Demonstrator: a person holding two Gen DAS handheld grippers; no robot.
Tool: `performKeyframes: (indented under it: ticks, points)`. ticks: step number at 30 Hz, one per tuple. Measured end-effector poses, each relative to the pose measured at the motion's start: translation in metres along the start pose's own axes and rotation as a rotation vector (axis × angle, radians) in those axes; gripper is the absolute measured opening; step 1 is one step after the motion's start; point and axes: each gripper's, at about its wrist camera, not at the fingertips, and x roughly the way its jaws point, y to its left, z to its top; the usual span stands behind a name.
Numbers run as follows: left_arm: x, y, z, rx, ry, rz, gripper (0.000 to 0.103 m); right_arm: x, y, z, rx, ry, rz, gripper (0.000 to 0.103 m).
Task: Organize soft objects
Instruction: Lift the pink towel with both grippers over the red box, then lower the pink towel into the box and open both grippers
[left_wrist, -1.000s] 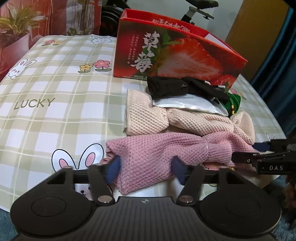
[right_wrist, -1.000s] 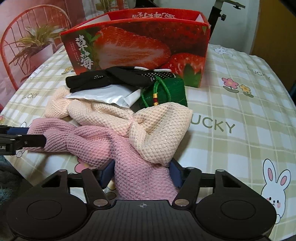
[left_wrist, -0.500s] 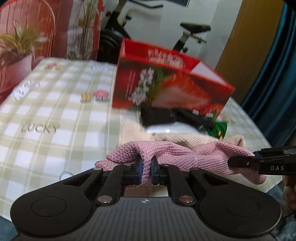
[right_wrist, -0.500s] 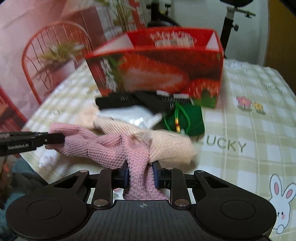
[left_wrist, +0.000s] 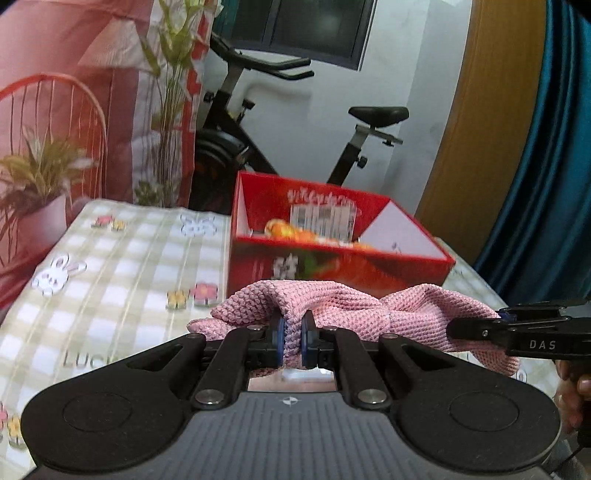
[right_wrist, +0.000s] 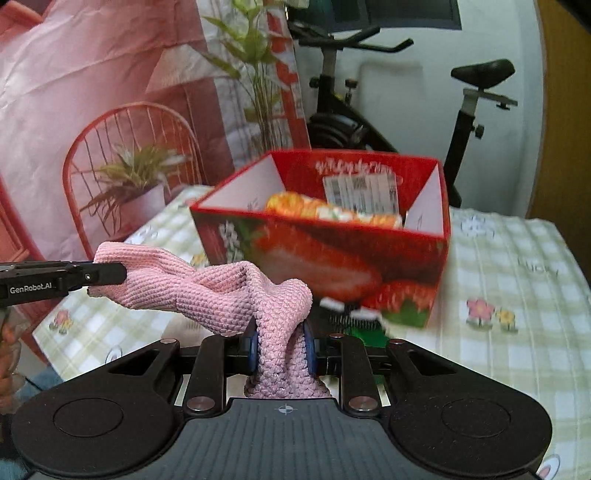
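A pink knitted cloth (left_wrist: 354, 306) hangs stretched between both grippers, lifted off the table. My left gripper (left_wrist: 292, 338) is shut on one end of it. My right gripper (right_wrist: 281, 345) is shut on the other end; the cloth (right_wrist: 207, 291) also shows in the right wrist view. The right gripper enters the left wrist view at the right edge (left_wrist: 476, 325), and the left gripper shows in the right wrist view at the left edge (right_wrist: 107, 273). Behind the cloth stands an open red strawberry box (left_wrist: 413, 262), also seen in the right wrist view (right_wrist: 332, 269), with orange items inside.
The table has a green checked cloth with rabbits and flowers (left_wrist: 122, 269). A green item and something black (right_wrist: 351, 317) lie at the box's foot. A red wire chair with a plant (right_wrist: 125, 177) and an exercise bike (left_wrist: 280, 125) stand beyond the table.
Both grippers closed on the pink cloth and raised it off the pile. The views now look higher, over the open top of the red box.
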Motion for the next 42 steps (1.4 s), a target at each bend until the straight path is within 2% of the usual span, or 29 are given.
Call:
performKeyframes:
  ticks: [5,9,15,19,27,32,42]
  points:
    - [0.011,-0.002,0.029,0.006,-0.037,-0.004,0.010,0.004,-0.011,0.028,0.016,-0.051,-0.011,0.021]
    - [0.036,-0.006,0.061,0.011,-0.045,-0.002,0.010,0.014,-0.027,0.056,0.046,-0.096,-0.036,0.021]
    - [0.082,-0.008,0.098,0.027,-0.029,0.020,0.010,0.052,-0.054,0.098,0.076,-0.106,-0.096,0.021]
    - [0.111,-0.002,0.121,-0.005,-0.022,0.030,0.010,0.082,-0.062,0.119,0.051,-0.100,-0.142,0.021]
    - [0.174,0.003,0.142,0.029,0.046,0.066,0.010,0.148,-0.072,0.149,0.041,-0.016,-0.186,0.021]
    - [0.199,0.010,0.146,-0.001,0.095,0.035,0.010,0.178,-0.089,0.156,0.072,0.067,-0.173,0.021]
    - [0.227,0.011,0.145,0.032,0.166,0.022,0.011,0.201,-0.099,0.165,0.052,0.135,-0.170,0.021]
